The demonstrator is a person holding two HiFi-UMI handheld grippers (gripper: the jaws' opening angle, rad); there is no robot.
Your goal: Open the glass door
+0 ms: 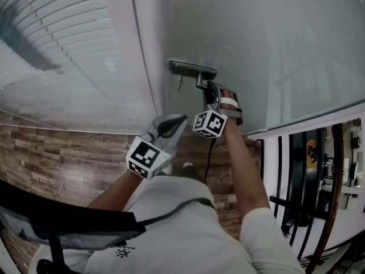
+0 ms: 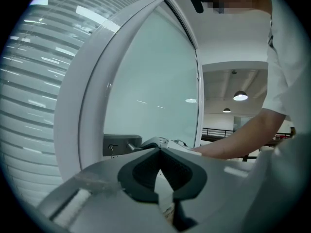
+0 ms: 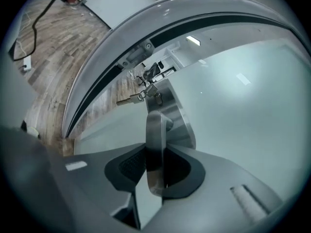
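The glass door [image 1: 268,50] is milky and pale. It stands upright, with a white frame [image 1: 151,27] along its left side. Near that side sits a grey metal plate [image 1: 183,67] with a small key [image 1: 180,84] hanging below it. A bent metal handle [image 1: 205,72] sticks out to the right.

This looks like an office or a similar public building, not a home. A frosted glass door [image 1: 268,50] in a white frame has a metal lever handle [image 3: 154,135], and white slat blinds [image 1: 63,44] hang beside it. The floor [image 1: 63,158] is wood-look planks. Past a black railing [image 1: 296,176], an open hall has round ceiling lamps [image 2: 240,96].
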